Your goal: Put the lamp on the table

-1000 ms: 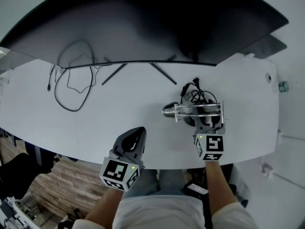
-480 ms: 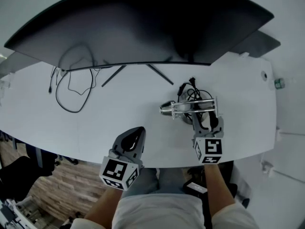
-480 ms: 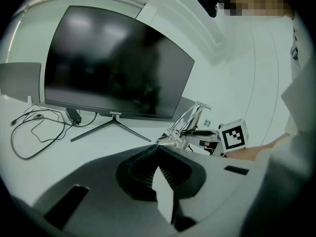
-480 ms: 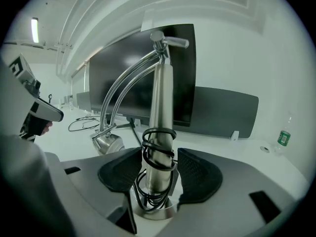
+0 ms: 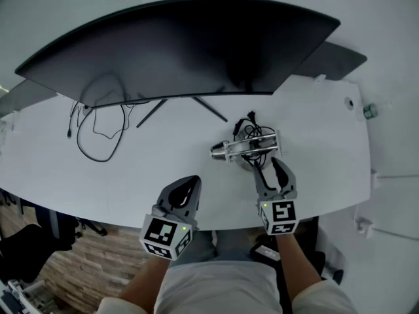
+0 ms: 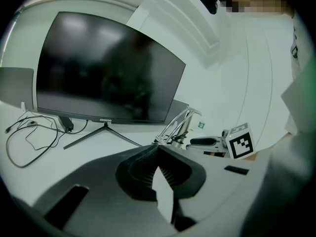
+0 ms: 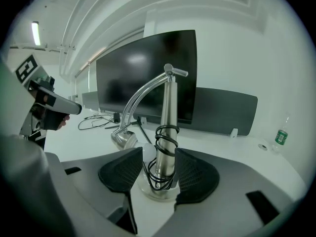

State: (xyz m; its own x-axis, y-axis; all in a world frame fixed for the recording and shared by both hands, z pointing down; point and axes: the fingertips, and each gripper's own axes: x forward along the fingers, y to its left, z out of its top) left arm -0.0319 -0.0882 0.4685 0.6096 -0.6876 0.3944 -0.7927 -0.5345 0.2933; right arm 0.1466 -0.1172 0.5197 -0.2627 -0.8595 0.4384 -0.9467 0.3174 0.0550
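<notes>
The chrome lamp [image 5: 245, 146] stands on the white table [image 5: 163, 162], right of centre, with a black cord wound round its post [image 7: 165, 132] and its curved arm reaching left to the head [image 7: 123, 138]. My right gripper [image 5: 267, 166] is at its base, open. The two pads flank the post, and a gap shows on the left side [image 7: 158, 158]. My left gripper [image 5: 187, 186] is shut and empty, held over the table's front edge to the left of the lamp. From the left gripper view [image 6: 158, 149] the lamp [image 6: 175, 127] shows beyond the jaws.
A wide curved monitor [image 5: 183, 51] on a V-shaped foot fills the back of the table. A loose black cable [image 5: 98, 126] lies at the left. A small bottle [image 5: 370, 111] stands at the far right. The table edge runs just in front of both grippers.
The right gripper's jaws have opened off the lamp post and drawn back slightly toward the person. The lamp stays upright on the table. The left gripper has stayed put.
</notes>
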